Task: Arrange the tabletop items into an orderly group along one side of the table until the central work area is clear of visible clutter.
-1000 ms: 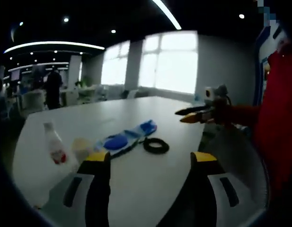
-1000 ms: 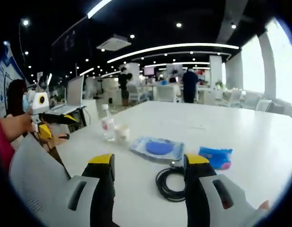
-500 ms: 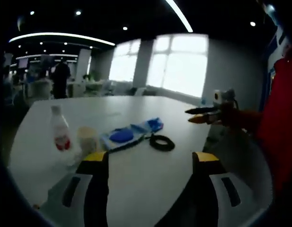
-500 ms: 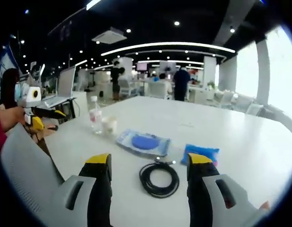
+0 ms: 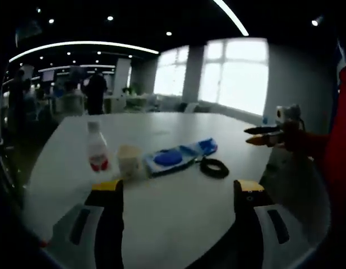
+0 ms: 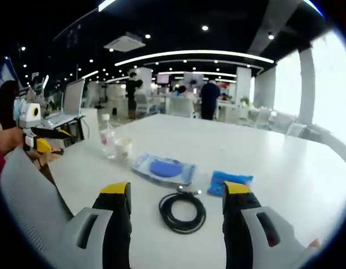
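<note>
In the left gripper view, the left tongs (image 5: pixel 175 193) stood released, the jaws wide apart above the near edge of the white counter (image 5: pixel 161 224). A small clear bottle (image 5: pixel 96 148) with a red label stood upright, and a pale cup (image 5: pixel 128 161) stood just beside it. Next to the cup lay a flat clear pouch (image 5: pixel 170 158) with a blue round thing inside; its long axis ran away from the cup toward a blue packet (image 5: pixel 206 147) at its far end. A black coiled cable (image 5: pixel 214 167) lay flat near the packet. The right tongs (image 5: pixel 265 134) hovered beyond the counter's edge, held by a hand; I could not tell from here how their jaws stood.

In the right gripper view, the right tongs (image 6: pixel 176 193) were released too, and the coiled cable (image 6: pixel 182 211) lay between the jaws, touching neither. Behind it lay the pouch (image 6: pixel 162 168) and the blue packet (image 6: pixel 229 181), slightly apart. The bottle (image 6: pixel 107 136) and cup (image 6: pixel 123 149) stood upright together farther off. A grey chair back (image 6: pixel 32 207) rose at the counter's near side, and the left tongs (image 6: pixel 46 139) showed beyond it.
</note>
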